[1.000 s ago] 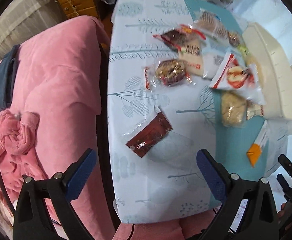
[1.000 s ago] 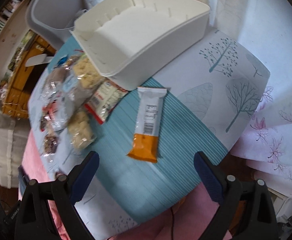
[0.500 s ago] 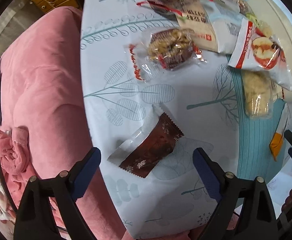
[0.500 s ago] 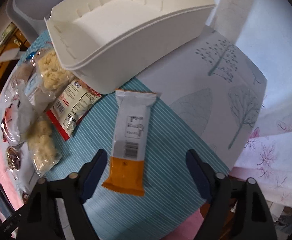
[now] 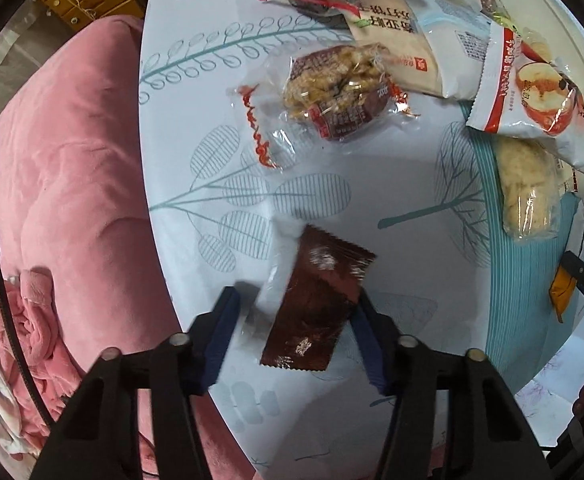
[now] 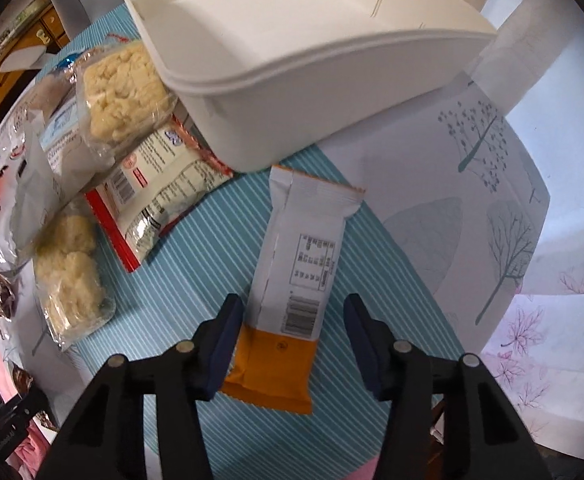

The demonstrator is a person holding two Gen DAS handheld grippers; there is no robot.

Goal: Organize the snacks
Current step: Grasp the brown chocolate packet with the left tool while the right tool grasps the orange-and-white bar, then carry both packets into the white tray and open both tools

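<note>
A dark red snack packet (image 5: 316,304) with a clear end lies on the tree-print tablecloth (image 5: 196,80). My left gripper (image 5: 296,300) points straight down around it with its jaws closing. The right pad touches the packet's edge; the left pad stands just off the clear end. An orange and white snack bar (image 6: 292,280) lies on the teal striped part of the cloth in front of the white bin (image 6: 332,68). My right gripper (image 6: 294,304) straddles the bar's orange end with its jaws closing. A gap still shows on its right side.
Several more packets lie left of the bin: pale puffed cakes (image 6: 120,84), a red and white bag (image 6: 164,184), a nut cake (image 5: 332,84) and an apple-print bag (image 5: 532,96). A pink blanket (image 5: 72,180) borders the table's left edge.
Both grippers have come down over their snacks, which now look larger. Both pairs of jaws have narrowed from wide open to either side of the dark red packet and the orange bar.
</note>
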